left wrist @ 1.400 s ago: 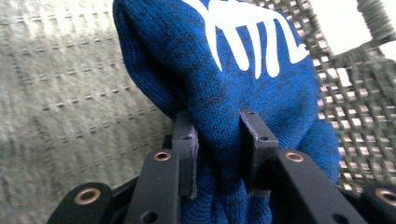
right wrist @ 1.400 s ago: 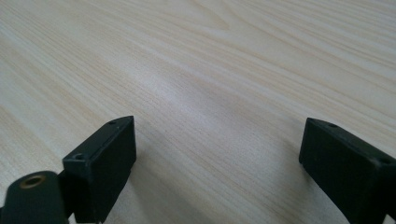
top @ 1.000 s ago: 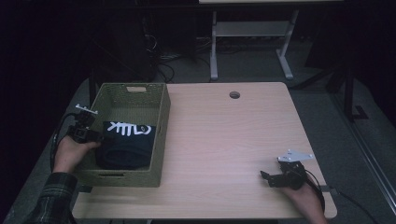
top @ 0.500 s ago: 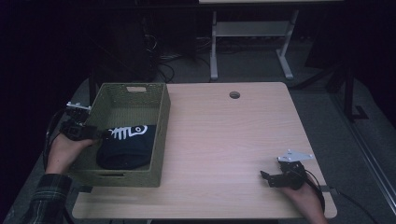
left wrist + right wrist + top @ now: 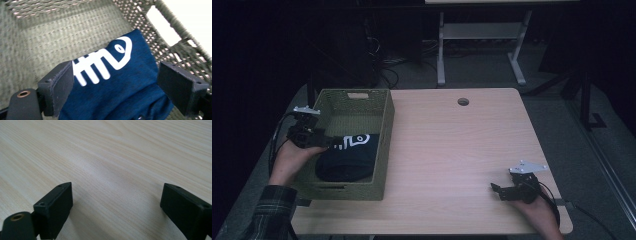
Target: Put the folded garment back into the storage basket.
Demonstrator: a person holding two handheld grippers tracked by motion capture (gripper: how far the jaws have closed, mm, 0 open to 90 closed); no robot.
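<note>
Left gripper view: left tool [image 5: 116, 87] wide apart, just opened, above folded shirt [image 5: 120, 82] in basket [image 5: 50, 42].

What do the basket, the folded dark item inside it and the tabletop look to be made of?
Basket: woven fibre or cord, matte olive-green; open weave and a cut-out handle show in the left gripper view.
Folded item: soft knit fabric, probably cotton jersey, navy with a flat white fish-skeleton print.
Tabletop: pale wood-grain surface, likely laminate, smooth with a low sheen.

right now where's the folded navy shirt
In the high view, the navy shirt lies inside the woven basket at table left, just below the left gripper.
</note>
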